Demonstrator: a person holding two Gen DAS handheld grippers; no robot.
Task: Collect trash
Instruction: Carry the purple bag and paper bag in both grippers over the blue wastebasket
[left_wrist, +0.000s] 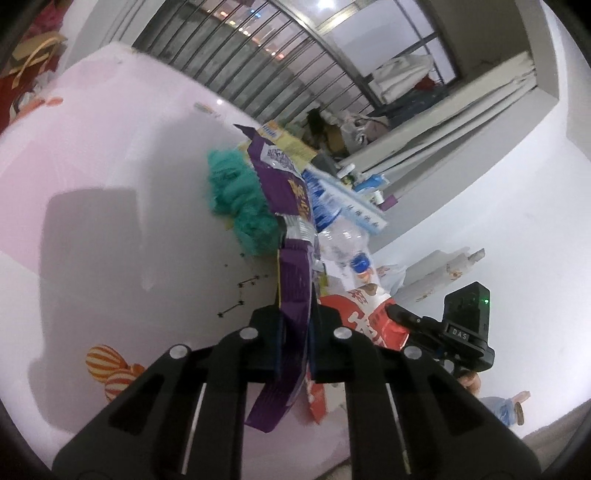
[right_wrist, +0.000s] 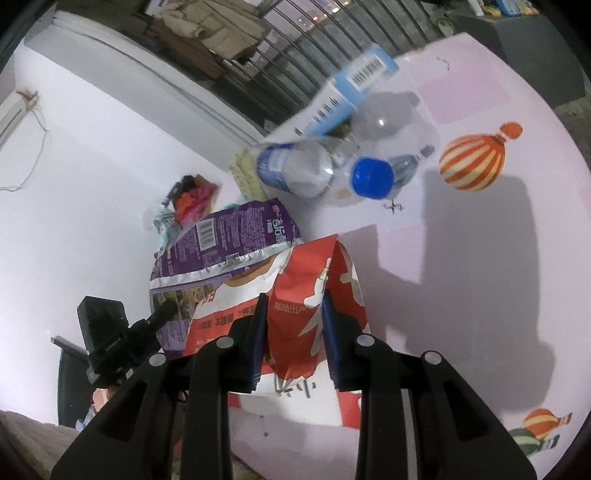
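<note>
Left wrist view: the left gripper pinches a purple snack bag above a pale pink table printed with striped balloons, before a barred window. Beside it, the right gripper clamps a red snack bag; clear bottles lie near on that tabletop.

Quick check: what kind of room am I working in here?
Probably a lived-in home room: a pink tablecloth with balloon prints, a barred window, and a coat hanging by the wall.

A purple snack bag, crumpled and open-ended, hangs upright, pinched. Beside it a red-and-white snack bag stands clamped. Two clear blue-capped bottles lie on the pink bench.
</note>
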